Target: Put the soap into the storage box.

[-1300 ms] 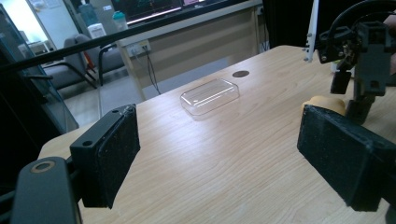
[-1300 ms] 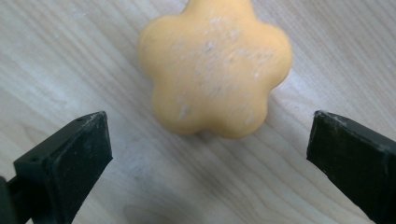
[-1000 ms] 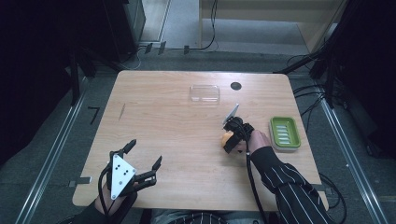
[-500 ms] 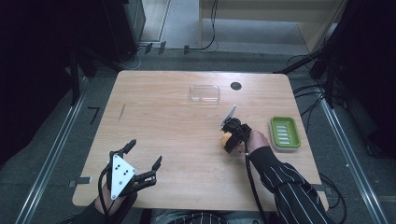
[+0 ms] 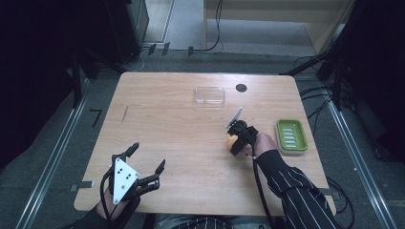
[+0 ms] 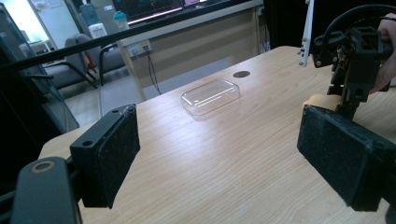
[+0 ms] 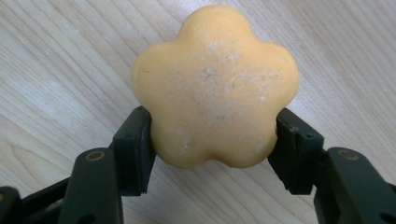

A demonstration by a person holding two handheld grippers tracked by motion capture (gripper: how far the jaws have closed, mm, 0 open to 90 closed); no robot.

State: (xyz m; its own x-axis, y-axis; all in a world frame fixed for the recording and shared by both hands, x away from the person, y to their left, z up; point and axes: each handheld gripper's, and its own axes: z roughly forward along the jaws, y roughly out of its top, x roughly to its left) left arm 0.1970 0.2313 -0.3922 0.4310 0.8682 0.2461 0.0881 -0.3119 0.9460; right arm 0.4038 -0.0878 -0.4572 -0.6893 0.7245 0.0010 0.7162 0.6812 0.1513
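My right gripper (image 7: pixel 212 140) is pinching the flower-shaped orange soap (image 7: pixel 215 88), one jaw pressed on each side of its lower lobes. In the high view the right gripper (image 5: pixel 235 140) sits right of centre on the desk (image 5: pixel 167 143), pointing down, with the soap (image 5: pixel 231 141) at its tip, at or just above the wood; I cannot tell whether it has lifted clear.

I judge the step in hand to be the pick-up of the soap, with the grasp made. The likely goal is the green soap dish (image 5: pixel 291 135), just beside my right hand near the desk's right edge. The next move calls for a lift, a short carry to the right, and a level descent so the soap settles onto the dish's ribs.

My left gripper (image 5: pixel 138 167) rests near the front left corner, jaws spread wide and holding nothing. From its own view, the pads (image 6: pixel 112 154) frame the clear plastic lid (image 6: pixel 211 95) lying flat toward the far side.

Room is good: the path to the dish is bare wood. The dish lies close to the right edge, so I should not overshoot or nudge it outward.
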